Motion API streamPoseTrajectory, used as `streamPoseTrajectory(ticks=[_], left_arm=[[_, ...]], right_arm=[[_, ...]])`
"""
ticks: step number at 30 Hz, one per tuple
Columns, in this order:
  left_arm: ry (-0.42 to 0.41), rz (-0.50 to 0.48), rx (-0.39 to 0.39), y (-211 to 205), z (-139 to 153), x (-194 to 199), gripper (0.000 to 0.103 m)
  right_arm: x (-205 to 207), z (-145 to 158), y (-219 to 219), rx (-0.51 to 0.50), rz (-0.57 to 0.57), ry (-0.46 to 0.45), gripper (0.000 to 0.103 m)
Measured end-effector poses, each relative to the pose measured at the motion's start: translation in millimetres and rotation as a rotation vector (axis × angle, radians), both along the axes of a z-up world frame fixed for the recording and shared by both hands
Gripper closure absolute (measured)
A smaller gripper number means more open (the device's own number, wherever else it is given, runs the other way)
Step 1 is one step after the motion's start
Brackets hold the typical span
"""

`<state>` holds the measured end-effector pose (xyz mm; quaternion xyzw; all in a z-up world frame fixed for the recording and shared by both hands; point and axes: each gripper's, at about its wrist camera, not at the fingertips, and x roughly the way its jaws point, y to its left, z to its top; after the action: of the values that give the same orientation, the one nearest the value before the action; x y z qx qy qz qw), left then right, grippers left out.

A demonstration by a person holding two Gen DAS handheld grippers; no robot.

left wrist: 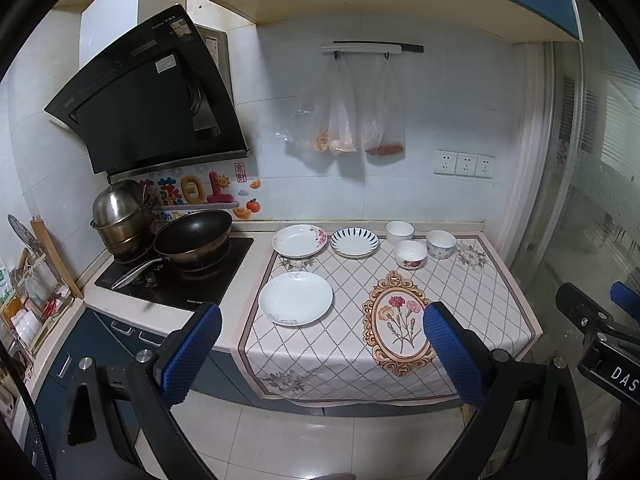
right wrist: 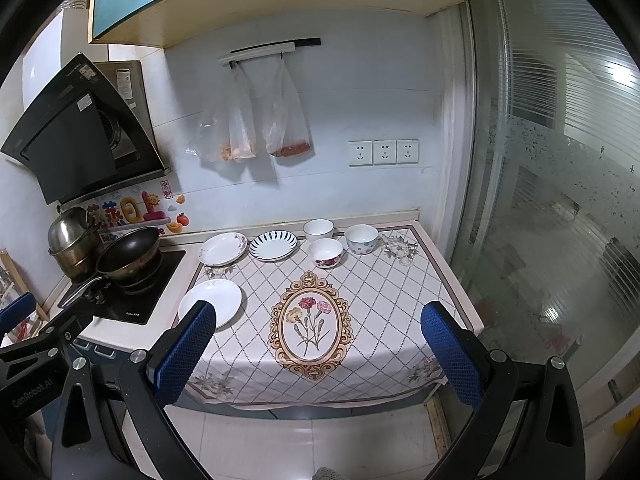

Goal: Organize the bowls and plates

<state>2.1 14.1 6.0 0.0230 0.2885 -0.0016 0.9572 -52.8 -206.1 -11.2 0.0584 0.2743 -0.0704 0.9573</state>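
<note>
left gripper [left wrist: 322,354]: blue-padded fingers spread wide, nothing between them, held out in front of the counter above the floor.
right gripper [right wrist: 318,354]: jaws spread wide too, empty, level with the cloth's front edge.
plates: a plain white plate [left wrist: 295,298] near the front left of the tablecloth [left wrist: 472,300]; a flowered plate [left wrist: 299,240] and a blue-striped plate [left wrist: 354,242] side by side at the back.
bowls: three grouped at the back right, a white bowl [left wrist: 399,232], a red-flowered bowl [left wrist: 410,253] just in front, a dotted bowl [left wrist: 441,244] beside them.
stove [left wrist: 176,276]: left of the cloth, with a black wok [left wrist: 194,236] and a steel pot [left wrist: 120,216].
</note>
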Motion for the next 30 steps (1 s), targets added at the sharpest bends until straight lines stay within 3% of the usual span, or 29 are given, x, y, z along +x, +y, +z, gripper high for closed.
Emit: streamPoseTrajectory(ticks=[30], left_arm=[[-0.007, -0.022, 0.009, 0, 7, 14, 0.0]], right_arm=[[6, -1, 4, -0.01, -0.004, 0.018, 0.0]])
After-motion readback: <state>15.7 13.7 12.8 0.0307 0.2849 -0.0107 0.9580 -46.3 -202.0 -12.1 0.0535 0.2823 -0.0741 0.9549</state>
